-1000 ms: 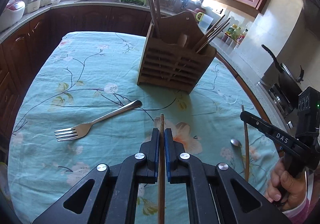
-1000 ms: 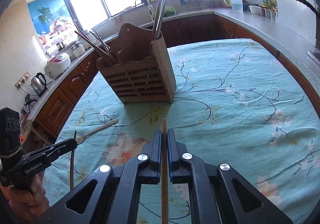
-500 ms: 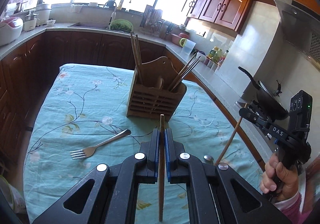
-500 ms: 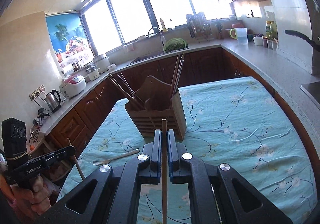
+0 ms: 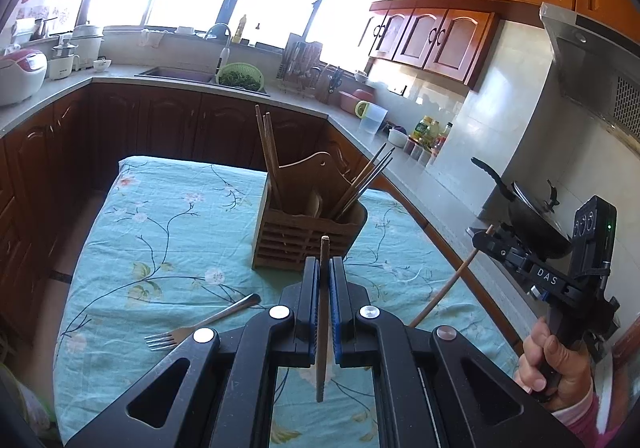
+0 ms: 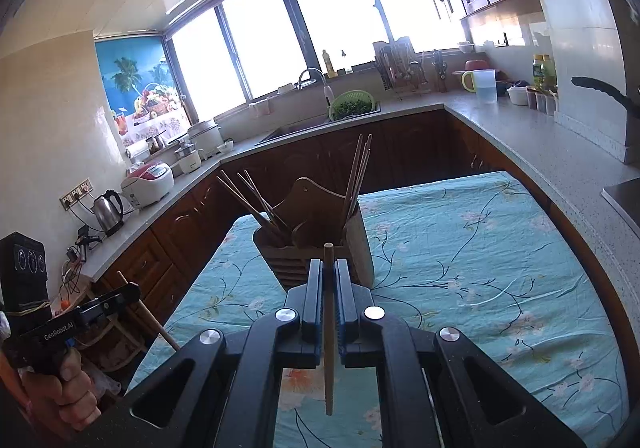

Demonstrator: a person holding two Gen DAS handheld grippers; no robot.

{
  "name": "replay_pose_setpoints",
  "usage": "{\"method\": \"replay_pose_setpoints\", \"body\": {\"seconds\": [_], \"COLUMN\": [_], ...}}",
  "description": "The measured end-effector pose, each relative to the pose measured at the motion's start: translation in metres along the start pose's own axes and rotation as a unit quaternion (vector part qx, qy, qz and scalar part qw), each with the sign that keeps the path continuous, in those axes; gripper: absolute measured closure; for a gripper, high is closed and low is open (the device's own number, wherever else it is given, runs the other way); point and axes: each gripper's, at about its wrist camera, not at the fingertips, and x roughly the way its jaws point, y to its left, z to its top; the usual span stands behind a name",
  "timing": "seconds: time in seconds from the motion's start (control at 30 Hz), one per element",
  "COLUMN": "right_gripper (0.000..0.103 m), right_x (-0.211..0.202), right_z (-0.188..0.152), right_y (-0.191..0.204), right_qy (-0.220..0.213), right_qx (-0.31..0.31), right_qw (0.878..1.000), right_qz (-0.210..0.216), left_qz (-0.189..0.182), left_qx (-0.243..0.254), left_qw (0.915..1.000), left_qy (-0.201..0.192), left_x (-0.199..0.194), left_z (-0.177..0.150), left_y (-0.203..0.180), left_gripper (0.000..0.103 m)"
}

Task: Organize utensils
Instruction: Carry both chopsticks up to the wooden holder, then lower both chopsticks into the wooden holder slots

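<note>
Two grippers showing: left gripper point(image 5: 324, 268) and right gripper point(image 6: 329, 268), ea. clamping one chopstick, so two chopsticks in hand: left chopstick point(image 5: 322, 312), right chopstick point(image 6: 329, 328). One holder point(image 5: 306, 236) standing on one table point(image 5: 168, 208). In holder: two sticks point(image 5: 269, 156) leaning at its left end, abt four sticks point(image 5: 366, 180) fanning at its right end. One fork point(image 5: 200, 330) lying in front of holder.

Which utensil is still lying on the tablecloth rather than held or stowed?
The metal fork, flat on the cloth left of the left gripper. Each gripper clamps a chopstick; the rest stand in the wooden holder.
</note>
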Motion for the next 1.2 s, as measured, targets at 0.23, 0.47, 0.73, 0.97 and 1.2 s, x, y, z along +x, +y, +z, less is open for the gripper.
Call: {"method": "replay_pose_setpoints", "body": {"seconds": [0.23,0.47,0.73,0.97,1.2], "right_gripper": [0.098,0.098,0.098,0.098,0.098], "right_x": [0.001,0.002,0.003,0.009,0.029], "right_z": [0.001,0.006,0.027,0.074,0.122], "right_y": [0.0,0.0,0.004,0.01,0.013], "right_qy": [-0.002,-0.008,-0.037,-0.085,-0.132], "right_qx": [0.0,0.0,-0.005,-0.007,-0.007], "right_qw": [1.0,1.0,0.999,0.996,0.991], "right_qz": [0.002,0.004,0.004,0.01,0.001], "left_qz": [0.003,0.008,0.007,0.012,0.027], "left_qx": [-0.001,-0.001,0.004,0.009,0.006], "left_qw": [1.0,0.9998,0.9981,0.9924,0.9846], "left_qy": [-0.008,-0.019,-0.061,-0.122,-0.173], "left_x": [0.005,0.009,0.008,0.01,0.043], "left_z": [0.006,0.012,0.033,0.075,0.116], "left_y": [0.0,0.005,0.009,0.009,0.01], "left_gripper": [0.1,0.1,0.1,0.1,0.1]}}
